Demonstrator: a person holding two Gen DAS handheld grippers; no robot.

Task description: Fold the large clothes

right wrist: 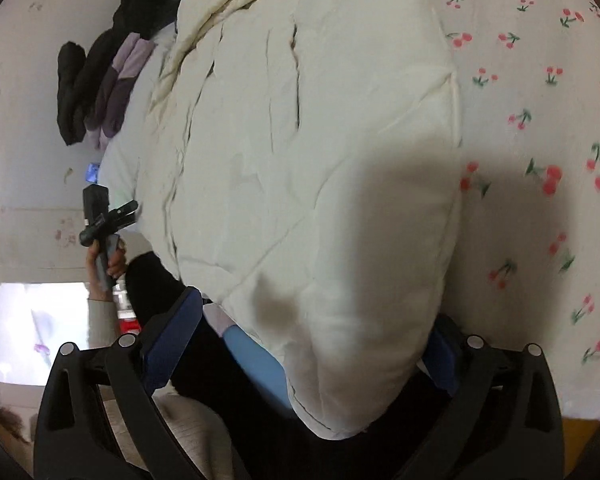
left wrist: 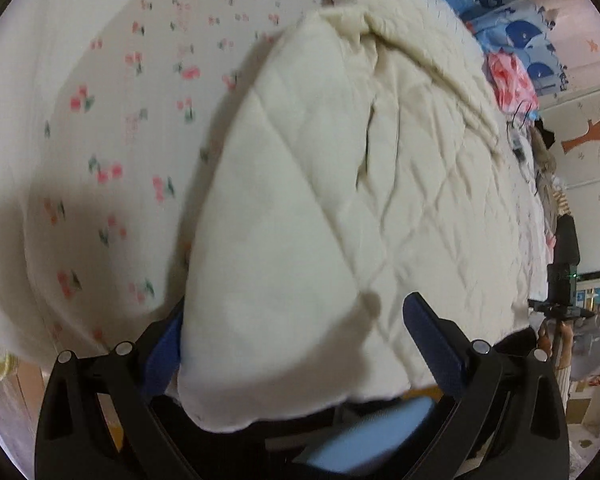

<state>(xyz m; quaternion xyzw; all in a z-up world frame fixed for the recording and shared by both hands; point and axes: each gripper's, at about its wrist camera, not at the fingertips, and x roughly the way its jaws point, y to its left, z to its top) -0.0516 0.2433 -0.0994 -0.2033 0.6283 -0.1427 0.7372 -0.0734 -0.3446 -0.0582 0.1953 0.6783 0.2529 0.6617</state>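
Observation:
A large cream quilted garment lies spread on a bed sheet with a cherry print. In the left wrist view its near corner fills the gap between my left gripper's blue-padded fingers, which stand wide apart around it. In the right wrist view the same cream garment has a folded corner bulging between my right gripper's fingers, also wide apart. The left gripper and the hand holding it show at the garment's far edge. The fabric hides the fingertips' contact in both views.
Dark and purple clothes lie piled at the bed's far end. Blue and pink patterned fabric hangs beyond the garment. A wall with a tree decal stands to the side. The cherry sheet extends right of the garment.

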